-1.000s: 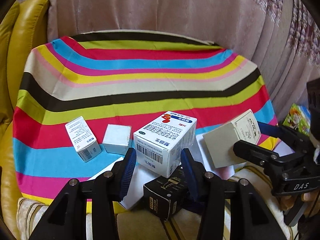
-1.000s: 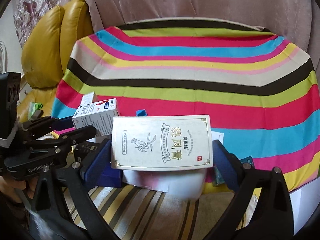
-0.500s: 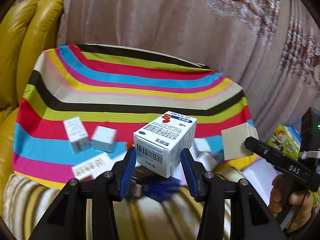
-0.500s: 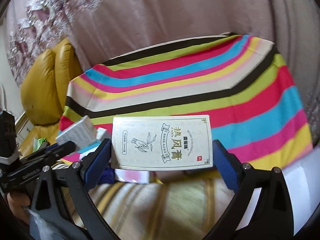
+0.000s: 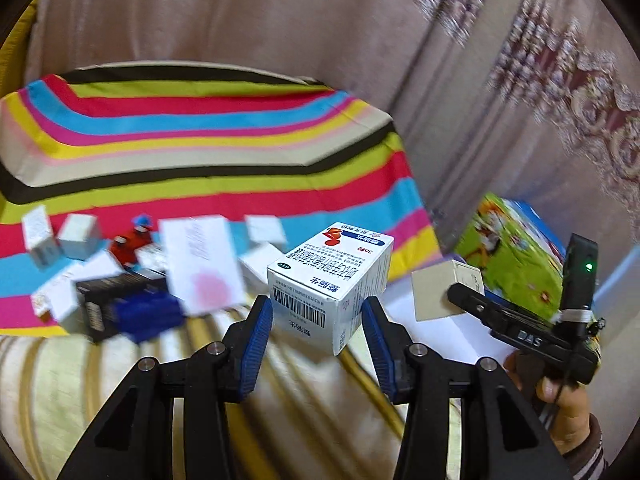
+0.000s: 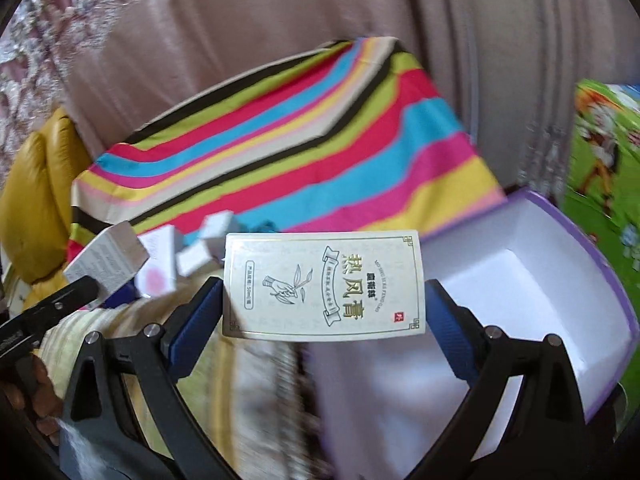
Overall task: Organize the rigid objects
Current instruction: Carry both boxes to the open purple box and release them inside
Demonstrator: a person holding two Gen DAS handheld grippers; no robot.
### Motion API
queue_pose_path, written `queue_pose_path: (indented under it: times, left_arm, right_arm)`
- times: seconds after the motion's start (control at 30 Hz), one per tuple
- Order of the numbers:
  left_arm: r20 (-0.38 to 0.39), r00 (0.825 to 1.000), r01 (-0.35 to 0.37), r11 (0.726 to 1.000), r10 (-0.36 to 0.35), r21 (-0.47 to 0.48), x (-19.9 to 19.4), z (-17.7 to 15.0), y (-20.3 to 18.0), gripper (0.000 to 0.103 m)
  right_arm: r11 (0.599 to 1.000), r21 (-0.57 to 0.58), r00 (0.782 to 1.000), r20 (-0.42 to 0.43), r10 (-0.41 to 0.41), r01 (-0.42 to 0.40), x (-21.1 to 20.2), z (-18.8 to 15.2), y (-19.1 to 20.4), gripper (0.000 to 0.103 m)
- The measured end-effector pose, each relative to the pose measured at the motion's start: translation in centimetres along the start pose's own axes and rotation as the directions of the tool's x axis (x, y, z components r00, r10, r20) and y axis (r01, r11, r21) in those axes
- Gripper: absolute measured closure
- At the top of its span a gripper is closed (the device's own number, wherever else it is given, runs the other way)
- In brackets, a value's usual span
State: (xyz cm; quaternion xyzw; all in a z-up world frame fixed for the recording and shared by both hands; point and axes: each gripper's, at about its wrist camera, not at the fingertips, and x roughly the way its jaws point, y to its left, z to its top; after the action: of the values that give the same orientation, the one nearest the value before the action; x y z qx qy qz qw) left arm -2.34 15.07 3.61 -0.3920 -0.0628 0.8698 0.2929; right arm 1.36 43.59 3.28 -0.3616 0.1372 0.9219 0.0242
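My left gripper (image 5: 318,318) is shut on a white and blue medicine box (image 5: 332,284) with a barcode, held in the air above the sofa seat. My right gripper (image 6: 324,320) is shut on a flat cream box with gold lettering (image 6: 324,284); this box also shows in the left wrist view (image 5: 440,294). An open white box with a purple rim (image 6: 540,292) lies just right of the cream box. Several small boxes (image 5: 132,268) lie blurred on the striped cloth (image 5: 200,152) at the left.
A green picture box (image 5: 508,252) stands at the right by the pink curtain (image 5: 480,100). A yellow leather cushion (image 6: 36,200) is at the left. The striped beige sofa seat (image 5: 280,380) lies below both grippers.
Both grippers have lifted and swung to the right with their boxes, away from the pile on the cloth. The open white box has come into the right wrist view.
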Motion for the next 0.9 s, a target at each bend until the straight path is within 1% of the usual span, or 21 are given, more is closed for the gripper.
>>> queue_pose_path:
  times: [0.07,0.2,0.27,0.33,0.37,0.43,0.47,0.5,0.57,0.63,0.7,0.8,0.9]
  left_arm:
    - [-0.022,0.999,0.024,1.0,-0.023,0.01,0.7,-0.4,-1.1,0.055]
    - [-0.067,0.996,0.053,0.997,-0.05,0.048,2.0,-1.4,-3.6,0.055]
    - [-0.089,0.994,0.069,0.995,-0.063,0.066,2.5,-1.8,-4.5,0.055]
    - [-0.11,0.991,0.079,0.992,-0.069,0.093,3.0,-2.4,-5.5,0.052]
    - [-0.118,0.991,0.08,0.991,-0.068,0.106,3.2,-2.6,-5.9,0.049]
    - [-0.12,0.992,0.065,0.989,-0.048,0.135,3.2,-2.9,-6.3,0.03]
    - [-0.114,0.992,0.065,0.988,-0.049,0.137,3.1,-3.0,-6.4,0.025]
    - [-0.105,0.993,0.072,0.989,-0.058,0.132,2.8,-2.9,-6.3,0.019]
    - [-0.098,0.993,0.076,0.99,-0.065,0.118,2.7,-2.8,-6.0,0.019]
    - [-0.1,0.992,0.081,0.993,-0.072,0.091,2.8,-2.8,-5.6,0.019]
    - [-0.095,0.993,0.082,0.995,-0.076,0.061,2.6,-2.9,-5.0,0.019]
    - [-0.077,0.995,0.065,0.998,-0.064,0.012,1.9,-2.9,-4.0,0.019]
    - [-0.048,0.998,0.049,0.999,-0.05,-0.014,0.9,-3.2,-3.2,0.019]
  right_arm:
    - [0.998,0.019,0.999,-0.008,-0.052,0.052,-0.4,-0.4,-1.3,0.005]
    - [0.991,0.057,0.992,-0.014,-0.124,0.125,-1.4,-0.8,-3.5,0.005]
    - [0.987,0.066,0.989,-0.01,-0.148,0.149,-2.0,-1.1,-3.9,0.005]
    - [0.982,0.081,0.985,-0.015,-0.171,0.172,-2.3,-1.2,-4.6,0.004]
    - [0.979,0.087,0.983,-0.017,-0.181,0.182,-2.4,-1.2,-4.8,0.004]
    - [0.975,0.094,0.98,-0.023,-0.198,0.2,-2.3,-1.3,-5.1,0.004]
    - [0.975,0.091,0.979,-0.027,-0.203,0.205,-2.3,-1.3,-5.2,0.003]
    - [0.975,0.09,0.979,-0.03,-0.201,0.203,-2.4,-1.3,-5.3,0.002]
    - [0.976,0.098,0.981,-0.038,-0.19,0.193,-2.4,-1.5,-5.4,0.001]
    - [0.975,0.104,0.98,-0.047,-0.192,0.196,-2.3,-1.6,-5.5,0.001]
    - [0.978,0.101,0.983,-0.049,-0.176,0.181,-2.3,-1.7,-5.2,0.001]
    - [0.985,0.091,0.989,-0.033,-0.147,0.15,-2.5,-1.7,-4.6,0.001]
    - [0.989,0.089,0.993,-0.032,-0.116,0.118,-2.5,-1.7,-3.8,0.001]
